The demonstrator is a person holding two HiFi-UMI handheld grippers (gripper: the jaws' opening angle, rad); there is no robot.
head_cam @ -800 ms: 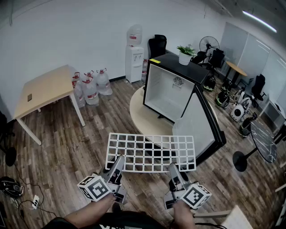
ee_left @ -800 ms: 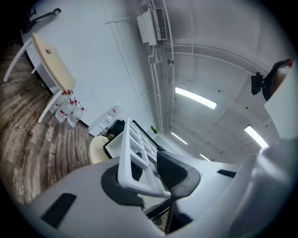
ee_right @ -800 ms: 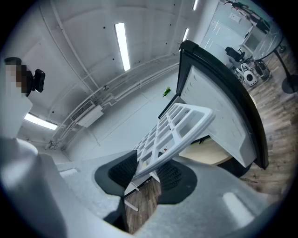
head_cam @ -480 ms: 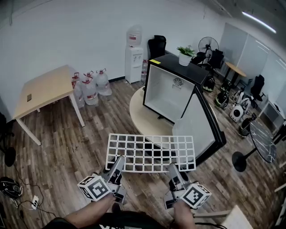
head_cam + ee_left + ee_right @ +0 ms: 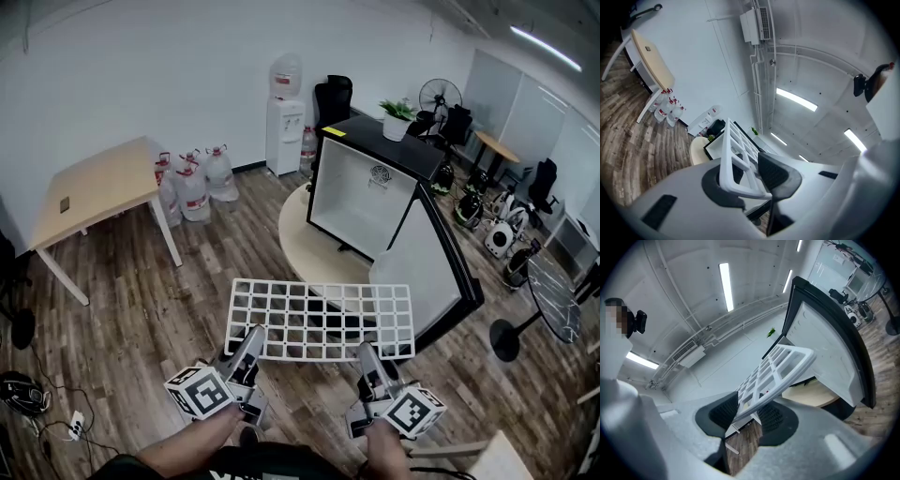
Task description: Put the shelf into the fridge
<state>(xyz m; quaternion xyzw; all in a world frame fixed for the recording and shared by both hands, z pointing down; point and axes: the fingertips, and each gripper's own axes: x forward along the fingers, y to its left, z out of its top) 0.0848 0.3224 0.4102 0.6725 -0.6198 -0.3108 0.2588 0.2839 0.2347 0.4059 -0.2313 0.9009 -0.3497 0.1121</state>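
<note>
Left gripper (image 5: 250, 342) and right gripper (image 5: 367, 356) clamp the near edge of the shelf (image 5: 323, 319). Hold it level entering the fridge (image 5: 361, 202), upper centre; its rails are unclear from here.

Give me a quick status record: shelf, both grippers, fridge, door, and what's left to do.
shelf: white grid shelf, held about level in the air, short of the fridge
left: left gripper shut on the shelf's near edge, towards its left end
right: right gripper shut on the same edge, towards its right end
fridge: black mini fridge standing on a round table, its cavity facing the person
door: fridge door swung open to the right
remaining: shelf not yet inside the fridge
</note>
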